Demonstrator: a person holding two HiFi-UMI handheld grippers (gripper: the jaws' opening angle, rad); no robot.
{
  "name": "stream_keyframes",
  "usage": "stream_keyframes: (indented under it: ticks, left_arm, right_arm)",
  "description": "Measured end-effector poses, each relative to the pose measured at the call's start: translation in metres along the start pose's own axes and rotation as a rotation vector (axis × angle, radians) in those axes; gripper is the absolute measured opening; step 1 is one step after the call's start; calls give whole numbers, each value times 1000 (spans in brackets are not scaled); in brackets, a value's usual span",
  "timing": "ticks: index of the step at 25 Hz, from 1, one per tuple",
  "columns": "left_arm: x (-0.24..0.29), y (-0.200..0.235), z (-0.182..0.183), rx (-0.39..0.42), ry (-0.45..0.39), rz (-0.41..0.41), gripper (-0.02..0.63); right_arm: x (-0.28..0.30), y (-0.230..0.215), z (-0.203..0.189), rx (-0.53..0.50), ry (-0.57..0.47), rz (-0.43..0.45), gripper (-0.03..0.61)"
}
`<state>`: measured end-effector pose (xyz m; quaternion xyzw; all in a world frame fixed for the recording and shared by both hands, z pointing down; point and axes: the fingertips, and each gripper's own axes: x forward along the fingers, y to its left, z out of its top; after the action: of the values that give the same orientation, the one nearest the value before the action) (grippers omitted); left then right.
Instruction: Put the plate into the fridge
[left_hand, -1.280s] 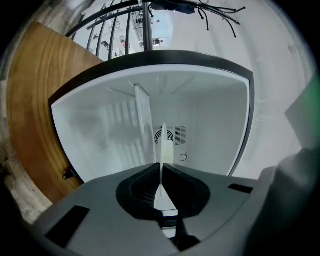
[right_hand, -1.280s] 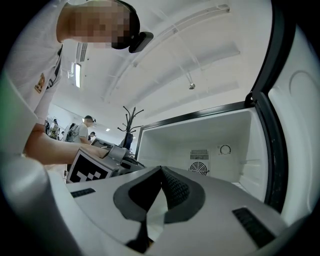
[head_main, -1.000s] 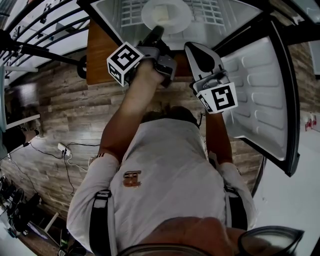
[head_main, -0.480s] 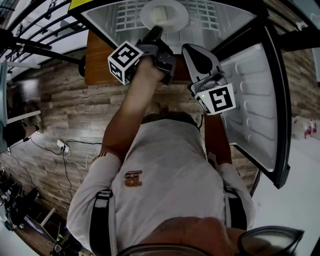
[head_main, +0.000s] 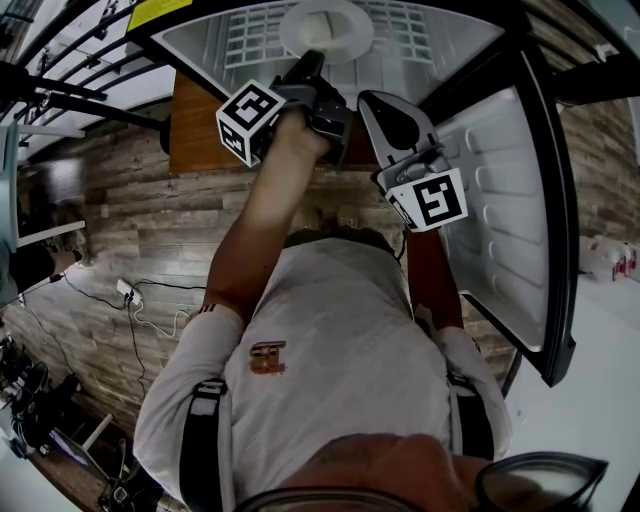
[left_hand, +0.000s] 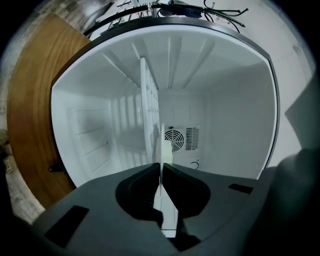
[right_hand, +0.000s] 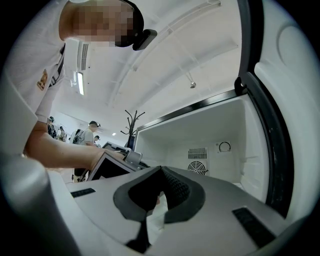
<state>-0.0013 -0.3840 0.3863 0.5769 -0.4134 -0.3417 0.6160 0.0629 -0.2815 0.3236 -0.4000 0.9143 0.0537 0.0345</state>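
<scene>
White wire fridge shelf (head_main: 245, 40); plate (head_main: 325, 28) above, contact unclear.

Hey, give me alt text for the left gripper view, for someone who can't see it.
The left claw grips a white plate edge-on, facing into the open white fridge, with a fan vent on its back wall.

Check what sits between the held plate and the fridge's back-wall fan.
Nothing: the left gripper view shows the plate, pinched in the left claw, with only empty space before the fan.

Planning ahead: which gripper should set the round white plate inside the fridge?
Left: the left gripper holds the round white plate inside the white fridge; the right gripper is shut.
</scene>
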Motion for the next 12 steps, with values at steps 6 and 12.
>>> stream_keyframes:
  ticks: [6,12]
  left_arm:
    - [6,0,1,-5,-6,2,29]
    - [10,-4,2,-2,-5,4,29]
  right_arm:
    - [0,-4,1,-1,-7,2,32]
    - [3,-3,2,0,-12,5,32]
